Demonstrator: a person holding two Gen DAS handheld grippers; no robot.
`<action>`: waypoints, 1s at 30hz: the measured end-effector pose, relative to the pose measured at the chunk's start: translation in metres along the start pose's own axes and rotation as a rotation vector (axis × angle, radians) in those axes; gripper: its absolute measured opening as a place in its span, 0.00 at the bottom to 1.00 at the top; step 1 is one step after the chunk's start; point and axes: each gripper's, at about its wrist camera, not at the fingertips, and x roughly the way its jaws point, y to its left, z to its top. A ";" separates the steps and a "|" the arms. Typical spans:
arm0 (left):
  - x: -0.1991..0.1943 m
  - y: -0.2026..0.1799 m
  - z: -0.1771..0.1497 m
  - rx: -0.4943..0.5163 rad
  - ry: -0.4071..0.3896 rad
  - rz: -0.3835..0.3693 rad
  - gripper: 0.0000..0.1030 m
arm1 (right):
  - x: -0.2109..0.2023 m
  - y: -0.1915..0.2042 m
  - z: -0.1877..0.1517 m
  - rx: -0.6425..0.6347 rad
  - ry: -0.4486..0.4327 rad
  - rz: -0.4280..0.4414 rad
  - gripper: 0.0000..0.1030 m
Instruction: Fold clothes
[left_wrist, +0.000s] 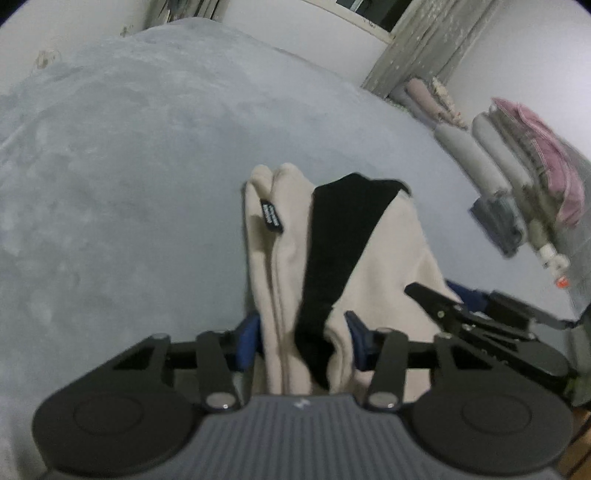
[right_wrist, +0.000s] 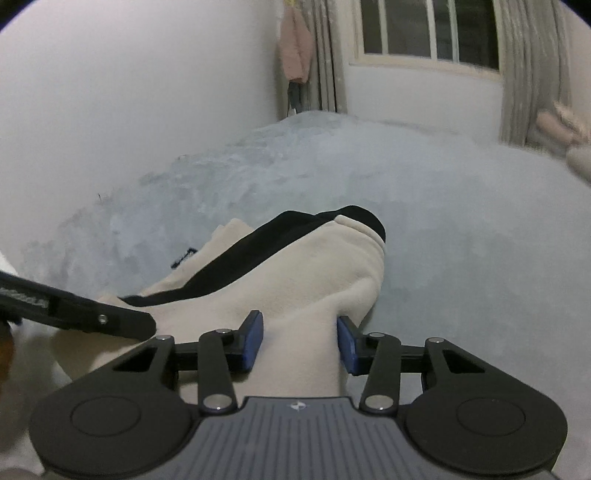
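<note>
A cream fleece garment (left_wrist: 380, 243) with a black band (left_wrist: 332, 251) and a small dark label (left_wrist: 271, 216) hangs bunched over the grey-blue bed cover (left_wrist: 129, 166). My left gripper (left_wrist: 303, 339) is shut on a thick fold of it, with the blue pads pressing from both sides. In the right wrist view the same cream garment (right_wrist: 295, 273) fills the gap of my right gripper (right_wrist: 300, 339), which is shut on another fold. The black band (right_wrist: 236, 254) runs across its top. One black finger (right_wrist: 92, 314) of the left gripper reaches in from the left, close beside the right one.
Folded and rolled clothes (left_wrist: 517, 158), pink on top, are stacked along the bed's right side, beside a white bottle (left_wrist: 550, 258). A curtain (left_wrist: 424, 44) hangs behind. A white wall (right_wrist: 110, 92) borders the bed, with a window (right_wrist: 424, 29) and a hanging pink garment (right_wrist: 293, 44).
</note>
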 end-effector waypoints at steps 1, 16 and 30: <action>0.000 0.000 -0.001 0.002 0.000 0.002 0.39 | 0.001 0.001 -0.002 -0.021 -0.008 -0.009 0.42; -0.003 0.000 -0.008 0.025 -0.007 0.020 0.35 | 0.039 -0.065 0.037 0.230 0.091 0.102 0.40; -0.016 -0.012 -0.016 0.092 -0.013 0.073 0.34 | 0.068 -0.083 0.069 0.283 -0.019 0.257 0.21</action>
